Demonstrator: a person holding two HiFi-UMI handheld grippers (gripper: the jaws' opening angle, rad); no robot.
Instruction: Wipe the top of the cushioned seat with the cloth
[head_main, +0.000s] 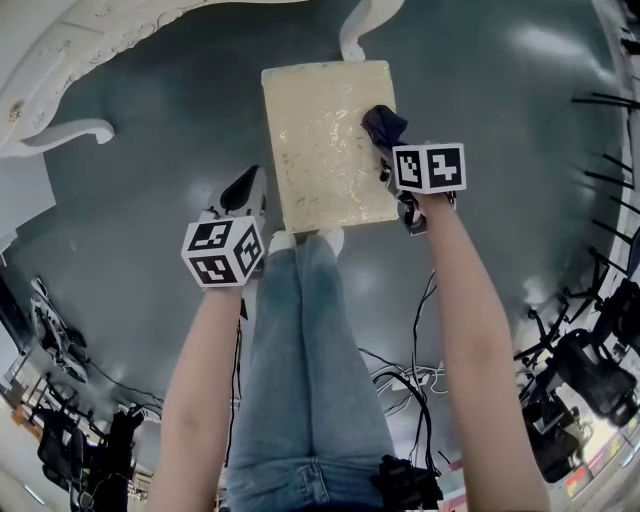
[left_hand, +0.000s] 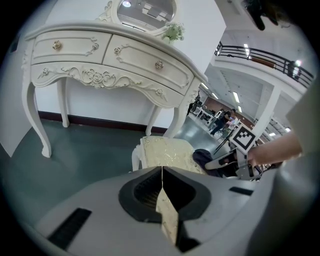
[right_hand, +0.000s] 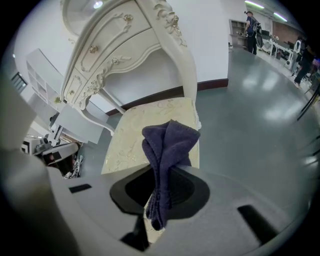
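Floor (head_main: 150, 190), glossy and grey-green, filling most of the head view. Far left, ornate white wooden dressing table (head_main: 90, 40) with curved legs and carved drawers with small round knobs. Near centre, blue-jeaned legs (head_main: 310, 350) of the person, seen from above, ending in white shoes (head_main: 300, 240) just at the near edge of the seat. Bare forearms (head_main: 200, 390) reaching out on either side of the legs. Black cables (head_main: 410, 370) trailing over the floor, near right.

Centre, rectangular cream cushioned seat (head_main: 320, 140) with a faint gold pattern, on white legs, standing just beside one curved leg of the dressing table.

Left gripper (head_main: 247, 190), white and black with a marker cube, held over the floor just left of the seat's near left corner, apart from it; jaws pressed together with nothing between them.

Right gripper (head_main: 392, 160), with its own marker cube, at the seat's right edge; jaws clamped on a crumpled dark navy terry cloth (right_hand: 167, 145). Cloth sticking out beyond the jaw tips, over the far right part of the seat top; contact with the cushion not clear.
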